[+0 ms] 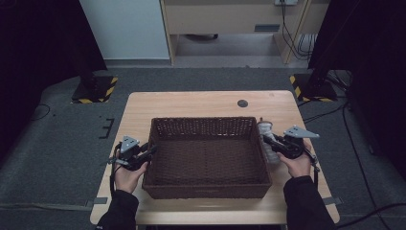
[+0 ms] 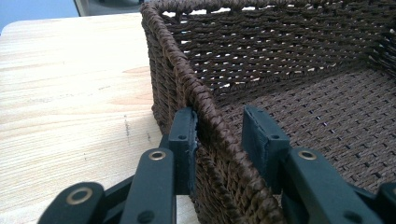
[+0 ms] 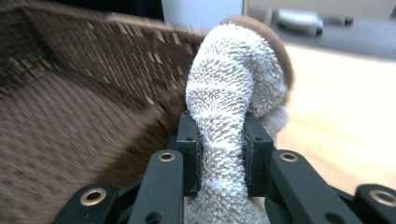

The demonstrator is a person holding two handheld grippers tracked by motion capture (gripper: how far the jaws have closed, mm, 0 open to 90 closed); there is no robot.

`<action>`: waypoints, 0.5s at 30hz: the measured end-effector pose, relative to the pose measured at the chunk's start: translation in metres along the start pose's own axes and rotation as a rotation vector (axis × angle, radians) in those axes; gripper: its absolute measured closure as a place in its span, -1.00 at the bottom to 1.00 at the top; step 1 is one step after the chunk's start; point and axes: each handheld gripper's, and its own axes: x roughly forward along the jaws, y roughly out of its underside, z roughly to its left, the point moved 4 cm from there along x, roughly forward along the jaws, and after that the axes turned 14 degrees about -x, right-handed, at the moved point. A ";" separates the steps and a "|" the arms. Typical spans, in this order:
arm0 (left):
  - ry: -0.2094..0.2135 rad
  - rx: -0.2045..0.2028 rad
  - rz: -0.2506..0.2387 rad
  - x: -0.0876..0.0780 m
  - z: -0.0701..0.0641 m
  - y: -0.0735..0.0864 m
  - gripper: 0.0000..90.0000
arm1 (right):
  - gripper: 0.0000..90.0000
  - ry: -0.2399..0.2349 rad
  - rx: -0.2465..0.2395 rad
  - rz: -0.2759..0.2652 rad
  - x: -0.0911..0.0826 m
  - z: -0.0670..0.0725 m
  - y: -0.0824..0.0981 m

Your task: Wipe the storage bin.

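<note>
Right now my right hand-held gripper (image 3: 222, 154) is clamped on a towel (image 3: 233, 88), both black jaws pressing into its sides so the cloth bulges out above them. It is an off-white, nubbly terry cloth, rolled or bunched into a thick soft column that rises from between the jaws and curls over at the top, where a brown band or edge caps it. From above, the towel (image 1: 266, 132) shows as a pale bundle just ahead of that hand-held gripper (image 1: 274, 140), beside the right wall of the basket (image 1: 206, 191).

My left hand-held gripper (image 2: 219, 140) straddles the basket's left wall (image 2: 205, 102): one jaw sits outside against the weave, the other stands inside with a small gap, so I can't tell whether it truly pinches. The basket is dark brown woven cord, rectangular and shallow, resting on the light wooden tabletop (image 2: 70, 93).
</note>
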 end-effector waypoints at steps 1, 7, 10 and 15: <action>0.000 -0.001 0.000 0.000 0.000 0.000 0.43 | 0.64 -0.002 -0.004 -0.020 -0.006 0.002 -0.004; -0.001 -0.003 -0.001 0.000 0.000 0.000 0.43 | 0.64 -0.030 -0.034 0.007 -0.010 0.015 0.003; 0.001 -0.007 -0.001 0.000 0.000 0.000 0.43 | 0.64 -0.038 -0.031 0.049 -0.002 0.016 0.014; -0.001 -0.005 -0.001 0.000 0.000 0.000 0.43 | 0.64 -0.049 -0.043 0.158 0.017 0.019 0.034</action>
